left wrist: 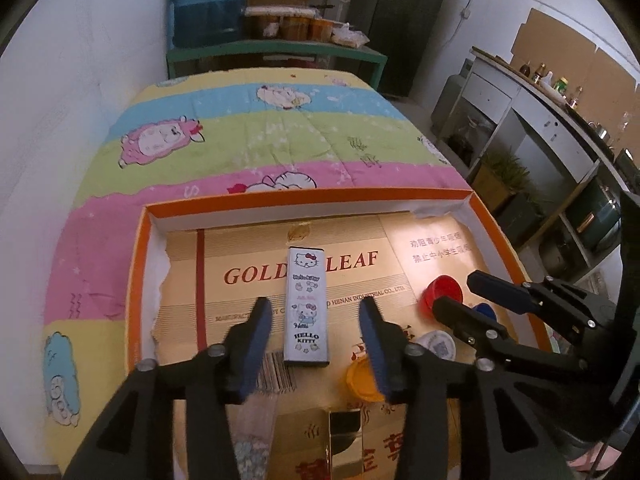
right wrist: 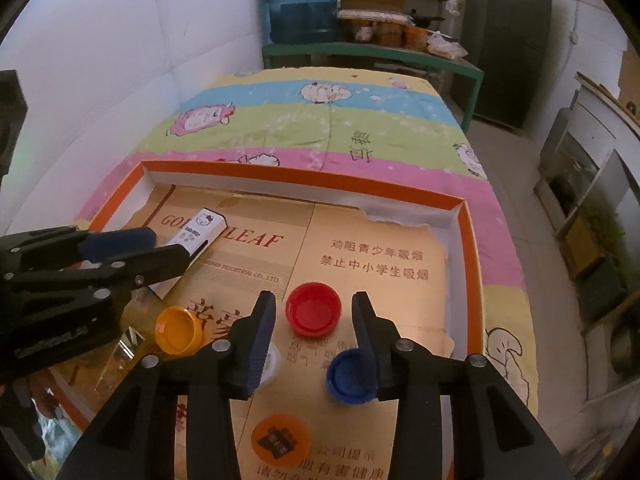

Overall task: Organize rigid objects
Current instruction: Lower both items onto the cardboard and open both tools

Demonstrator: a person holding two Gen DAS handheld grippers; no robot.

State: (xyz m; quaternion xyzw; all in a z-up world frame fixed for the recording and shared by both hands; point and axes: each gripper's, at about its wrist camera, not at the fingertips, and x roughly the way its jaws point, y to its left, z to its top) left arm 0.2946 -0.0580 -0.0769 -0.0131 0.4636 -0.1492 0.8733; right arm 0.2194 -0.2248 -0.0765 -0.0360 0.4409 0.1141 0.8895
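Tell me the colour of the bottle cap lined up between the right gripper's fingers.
Red: the cap lies open side up on the cardboard, clearest in the right wrist view.

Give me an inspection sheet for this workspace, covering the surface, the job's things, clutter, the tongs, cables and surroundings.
Surface: orange-rimmed tray lined with flattened gold cardboard, on a cartoon-print quilt.
Job's things: Hello Kitty box lying flat; red cap, yellow cap, blue cap, white cap, all open side up as far as visible.
Clutter: orange sticker on the cardboard.
Tongs: left tongs open, straddling the box's near end; right tongs open by the red cap.
Cables: one wire on the far wall.
Surroundings: water jug, shelves, dark cabinet.
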